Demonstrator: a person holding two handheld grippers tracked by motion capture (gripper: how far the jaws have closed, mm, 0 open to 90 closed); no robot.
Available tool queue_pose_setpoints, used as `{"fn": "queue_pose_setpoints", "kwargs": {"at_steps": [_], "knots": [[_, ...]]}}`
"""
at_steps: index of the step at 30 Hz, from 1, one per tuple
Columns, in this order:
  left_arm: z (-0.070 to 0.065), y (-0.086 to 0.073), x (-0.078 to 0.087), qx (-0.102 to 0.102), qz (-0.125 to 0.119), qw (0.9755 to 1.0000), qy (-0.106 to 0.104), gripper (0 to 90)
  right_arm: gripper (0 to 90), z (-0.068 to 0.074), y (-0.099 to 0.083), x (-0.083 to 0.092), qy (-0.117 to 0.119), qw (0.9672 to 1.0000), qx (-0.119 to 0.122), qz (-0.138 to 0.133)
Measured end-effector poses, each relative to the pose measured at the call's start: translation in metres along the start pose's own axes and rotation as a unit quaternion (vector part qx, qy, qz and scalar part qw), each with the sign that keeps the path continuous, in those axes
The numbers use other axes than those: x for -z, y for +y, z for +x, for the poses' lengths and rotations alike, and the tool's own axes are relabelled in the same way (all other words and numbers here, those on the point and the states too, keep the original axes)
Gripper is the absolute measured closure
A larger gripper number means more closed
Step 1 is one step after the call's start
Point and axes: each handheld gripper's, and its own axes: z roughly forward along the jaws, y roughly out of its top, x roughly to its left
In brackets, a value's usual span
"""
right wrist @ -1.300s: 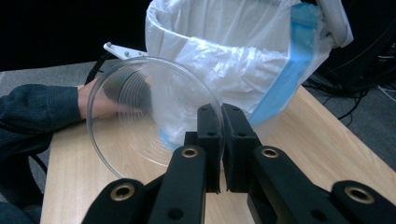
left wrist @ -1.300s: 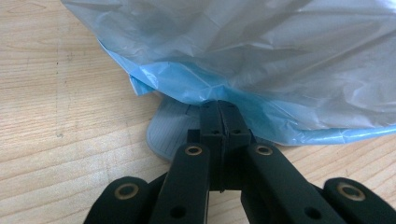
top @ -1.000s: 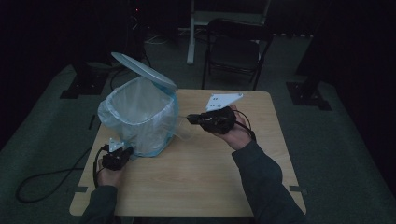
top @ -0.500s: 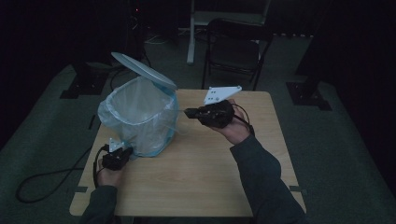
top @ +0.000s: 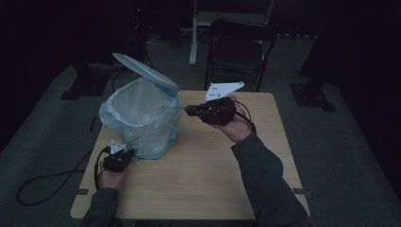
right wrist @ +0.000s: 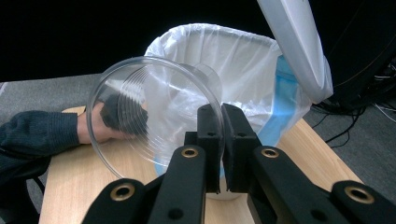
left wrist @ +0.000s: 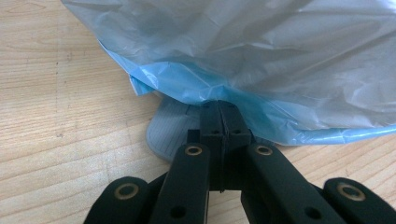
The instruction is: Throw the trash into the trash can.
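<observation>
A small pedal bin [top: 142, 123] lined with a pale blue bag stands on the left of the wooden table [top: 198, 184], its white lid [top: 144, 71] raised. My left gripper [top: 124, 152] is shut at the bin's foot. In the left gripper view its closed tips [left wrist: 222, 109] rest over the grey pedal [left wrist: 168, 133], under the bag's hem [left wrist: 261, 56]. My right gripper [top: 189, 111] hovers just right of the bin's mouth. In the right gripper view it [right wrist: 220, 112] is shut on the rim of a clear plastic cup [right wrist: 154, 116], which lies on its side before the lined bin [right wrist: 243, 60] and lid [right wrist: 299, 42].
A dark folding chair [top: 236, 47] stands beyond the table's far edge. A black cable [top: 47, 184] loops on the floor at the left. Bare tabletop lies in front of the bin and to its right. The person's sleeve [right wrist: 37, 133] rests on the table behind the cup.
My right hand has lifted slightly and rolled, so its grey plate now tilts upward, with the cup nearer the bin's mouth. The left hand and the lid have stayed put.
</observation>
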Motion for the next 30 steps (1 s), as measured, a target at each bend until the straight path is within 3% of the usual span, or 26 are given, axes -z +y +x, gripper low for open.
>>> {"fn": "queue_pose_setpoints", "kwargs": {"at_steps": [12,30], "knots": [[0.000,0.000,0.000,0.001,-0.001,1.0000,0.000,90.0,86.7,0.003,0.015,-0.011,0.009,0.9999,-0.001,-0.014],[0.000,0.000,0.000,0.000,-0.001,1.0000,0.000,90.0,86.7,-0.001,0.029,-0.028,0.005,0.9997,-0.012,-0.022]]}}
